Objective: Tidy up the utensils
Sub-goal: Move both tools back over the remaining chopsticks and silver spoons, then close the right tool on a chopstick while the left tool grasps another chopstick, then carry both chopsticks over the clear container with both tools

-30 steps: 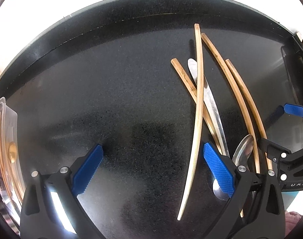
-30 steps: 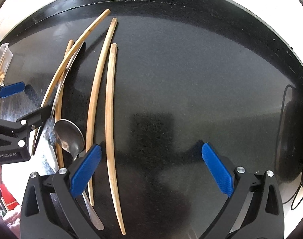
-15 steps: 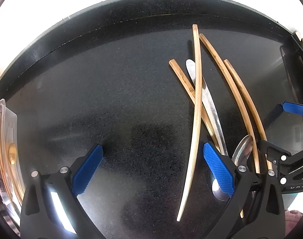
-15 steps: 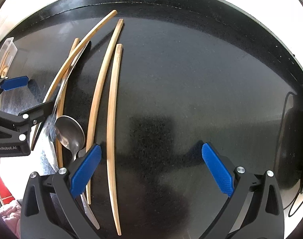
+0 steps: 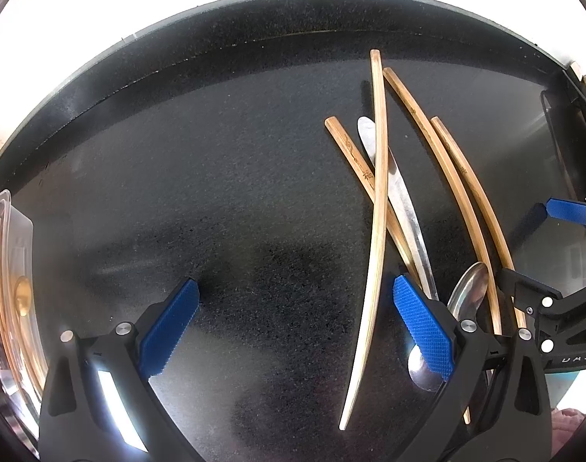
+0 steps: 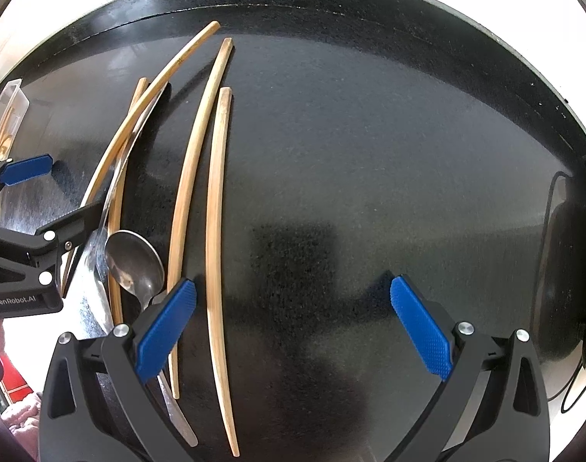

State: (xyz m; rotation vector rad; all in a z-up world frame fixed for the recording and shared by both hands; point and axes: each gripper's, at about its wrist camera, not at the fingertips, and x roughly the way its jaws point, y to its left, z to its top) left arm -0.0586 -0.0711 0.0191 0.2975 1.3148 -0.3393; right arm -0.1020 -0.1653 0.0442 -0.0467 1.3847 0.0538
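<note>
Hovering over a speckled black countertop (image 5: pixel 177 192), two handheld grippers face a loose pile of utensils waiting to be sorted.

At the far left edge of the left wrist view sits a clear plastic storage container (image 5: pixel 12 254) that already holds some bamboo sticks and something round and golden. It lies well apart from the pile.

Next comes the left gripper (image 5: pixel 294 327), its blue ribbed pads spread wide and holding nothing. One long pale bamboo chopstick (image 5: pixel 378 208) runs up between its fingers, crossing over a shorter bamboo chopstick (image 5: pixel 354 154) and a flat stainless steel knife (image 5: pixel 402 200). Just right of these lies a stainless steel spoon (image 5: pixel 470 288), bowl up, partly hidden behind the gripper's finger. Beyond it, two more bamboo chopsticks (image 5: pixel 458 177) lie side by side.

Rightmost is the right gripper (image 6: pixel 293 327), also wide open and empty. In its own view, one of the paired chopsticks (image 6: pixel 216 231) passes just inside its left pad, with bare counter under the rest of its opening.

The likely step is picking up a single chopstick. To do it well, the left gripper should lower onto the top, crossing chopstick first, since it rests on the others. Closing near the middle of the stick should keep it balanced. The pads should sit square across the thin shaft so it does not roll out or drag the knife along.
</note>
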